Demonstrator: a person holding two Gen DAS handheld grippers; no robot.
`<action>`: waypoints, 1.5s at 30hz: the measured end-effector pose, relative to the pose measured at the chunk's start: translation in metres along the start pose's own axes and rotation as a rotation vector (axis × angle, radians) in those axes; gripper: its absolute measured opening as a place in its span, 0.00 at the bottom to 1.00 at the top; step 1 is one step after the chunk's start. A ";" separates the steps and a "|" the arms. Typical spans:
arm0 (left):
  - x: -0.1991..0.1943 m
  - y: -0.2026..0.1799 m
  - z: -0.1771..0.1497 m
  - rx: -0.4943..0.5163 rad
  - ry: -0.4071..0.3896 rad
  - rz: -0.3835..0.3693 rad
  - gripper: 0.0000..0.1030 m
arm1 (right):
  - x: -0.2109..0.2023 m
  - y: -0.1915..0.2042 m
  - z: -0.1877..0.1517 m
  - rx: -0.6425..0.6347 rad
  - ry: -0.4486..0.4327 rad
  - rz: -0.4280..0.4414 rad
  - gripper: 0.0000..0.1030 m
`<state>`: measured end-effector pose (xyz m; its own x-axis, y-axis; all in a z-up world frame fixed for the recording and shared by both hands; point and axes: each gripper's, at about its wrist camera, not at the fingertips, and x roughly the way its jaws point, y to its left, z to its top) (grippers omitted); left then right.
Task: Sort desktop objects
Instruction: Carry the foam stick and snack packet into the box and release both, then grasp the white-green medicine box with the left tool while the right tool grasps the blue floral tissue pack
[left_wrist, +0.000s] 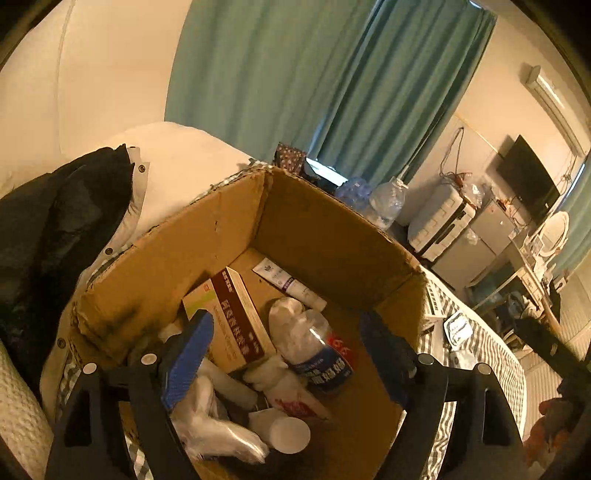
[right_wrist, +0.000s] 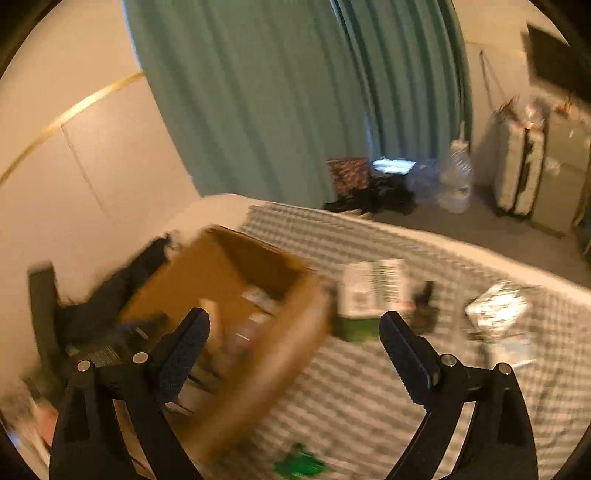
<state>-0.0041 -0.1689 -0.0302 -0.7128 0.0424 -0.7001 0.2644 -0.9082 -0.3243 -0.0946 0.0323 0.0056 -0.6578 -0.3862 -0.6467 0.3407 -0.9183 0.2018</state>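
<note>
A brown cardboard box stands on a grey-and-white checked bed cover. Inside lie a maroon-and-white carton, a plastic bottle with a blue label, a white tube, a white cup and crumpled plastic. My left gripper is open and empty, just above the box contents. My right gripper is open and empty, above the box's right rim. In the blurred right wrist view a white-and-green carton, a silvery packet and a green item lie on the cover.
A black jacket and a white pillow lie left of the box. Teal curtains hang behind. A water jug, a white suitcase and a wall TV stand beyond the bed.
</note>
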 end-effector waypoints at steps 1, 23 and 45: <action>-0.004 -0.004 -0.001 0.010 -0.004 -0.003 0.83 | -0.005 -0.006 -0.004 -0.026 0.001 -0.030 0.91; -0.043 -0.142 -0.041 0.204 -0.054 -0.079 1.00 | -0.066 -0.144 -0.050 -0.084 -0.049 -0.331 1.00; 0.136 -0.213 -0.067 0.341 0.105 -0.023 1.00 | 0.088 -0.216 -0.089 -0.204 0.193 -0.423 1.00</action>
<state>-0.1141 0.0585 -0.0988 -0.6405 0.0909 -0.7625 0.0046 -0.9925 -0.1222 -0.1659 0.2042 -0.1606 -0.6371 0.0570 -0.7687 0.2079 -0.9476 -0.2426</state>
